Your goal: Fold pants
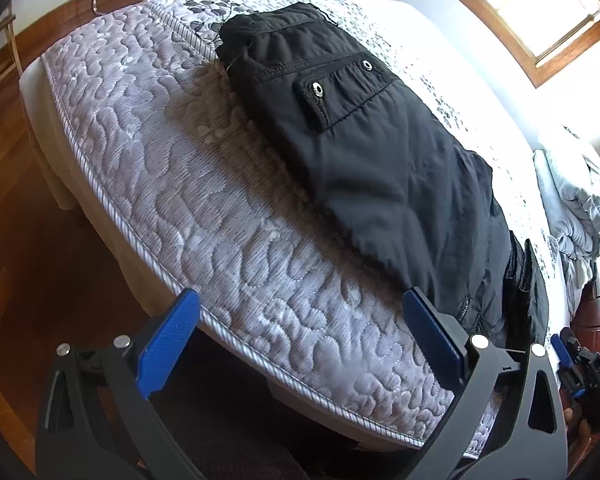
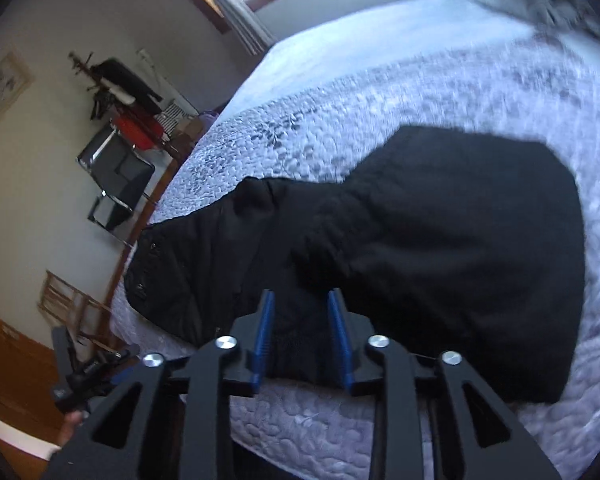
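Black pants (image 1: 364, 136) lie folded over on the quilted mattress (image 1: 172, 184), with a snap pocket facing up. My left gripper (image 1: 300, 320) is open and empty, hovering over the mattress edge just left of the pants' near end. In the right wrist view the pants (image 2: 440, 260) spread across the bed, blurred by motion. My right gripper (image 2: 302, 316) has its jaws part open with a black fold of the pants between the blue pads; I cannot tell whether it grips it. The right gripper also shows at the far right of the left wrist view (image 1: 580, 364).
The mattress edge (image 1: 112, 216) drops to a wooden floor (image 1: 32, 272). A grey bundled blanket (image 1: 580, 196) lies at the bed's right end. A window (image 1: 540, 4) is behind the bed. Chairs and a clothes rack (image 2: 124, 128) stand by the wall.
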The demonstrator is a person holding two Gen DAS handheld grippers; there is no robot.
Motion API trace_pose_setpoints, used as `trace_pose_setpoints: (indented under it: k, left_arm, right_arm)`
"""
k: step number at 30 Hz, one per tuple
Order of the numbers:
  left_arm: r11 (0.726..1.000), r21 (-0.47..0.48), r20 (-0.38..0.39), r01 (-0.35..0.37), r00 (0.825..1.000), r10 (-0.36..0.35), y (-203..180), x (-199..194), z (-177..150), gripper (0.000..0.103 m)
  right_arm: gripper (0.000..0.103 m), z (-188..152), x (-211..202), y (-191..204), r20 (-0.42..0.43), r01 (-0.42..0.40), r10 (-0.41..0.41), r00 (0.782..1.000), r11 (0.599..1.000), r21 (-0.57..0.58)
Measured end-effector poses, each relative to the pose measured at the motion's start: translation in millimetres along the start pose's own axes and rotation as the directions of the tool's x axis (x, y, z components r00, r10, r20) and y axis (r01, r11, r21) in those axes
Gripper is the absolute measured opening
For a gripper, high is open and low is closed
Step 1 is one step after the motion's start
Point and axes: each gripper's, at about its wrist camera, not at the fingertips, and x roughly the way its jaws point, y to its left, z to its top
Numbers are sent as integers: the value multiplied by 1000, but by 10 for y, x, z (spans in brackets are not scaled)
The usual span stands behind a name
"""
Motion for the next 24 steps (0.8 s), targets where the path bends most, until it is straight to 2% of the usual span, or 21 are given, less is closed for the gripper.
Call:
trace_pose_setpoints:
  k: [2, 3, 6, 9, 12, 15, 17, 19, 24]
  left_arm:
    - [1000, -8, -6, 4, 1000, -4, 3, 15, 5, 100]
    - [1000, -8, -10, 5, 1000, -5, -2, 28, 6, 100]
    - [1000, 8, -18, 0, 1000, 0, -52, 78, 7, 100]
    - [1000, 26, -22, -3, 1000, 4, -88, 105, 13, 100]
    - [999, 33, -26, -8, 1000, 8, -113, 139, 21, 100]
    - [999, 41, -34, -9, 999, 10, -141, 188, 35, 100]
    - [999, 41, -37, -11, 999, 13, -153, 223, 48, 100]
    - [999, 38, -41, -12, 999, 13, -155, 250, 60, 100]
    - [999, 40, -47, -20, 999, 22, -167, 318, 98, 100]
  right_arm:
    - [47, -62, 70, -181, 1, -76, 77, 997, 987, 139]
    - [48, -77, 108, -279, 4, -92, 93, 996, 978, 185]
    - [60, -158, 256, -455, 7, -127, 131, 991, 940, 316]
    - [65, -236, 315, -609, 49, -114, 103, 993, 896, 429]
    - [70, -275, 295, -751, 140, -119, 54, 989, 849, 515]
    - [75, -288, 356, -913, 168, -143, 50, 984, 784, 604]
    - [81, -325, 410, -1012, 220, -194, 57, 974, 713, 673]
    - [85, -325, 481, -1076, 247, -216, 50, 968, 667, 713]
    - [87, -192, 615, -1077, 276, -219, 9, 961, 635, 741]
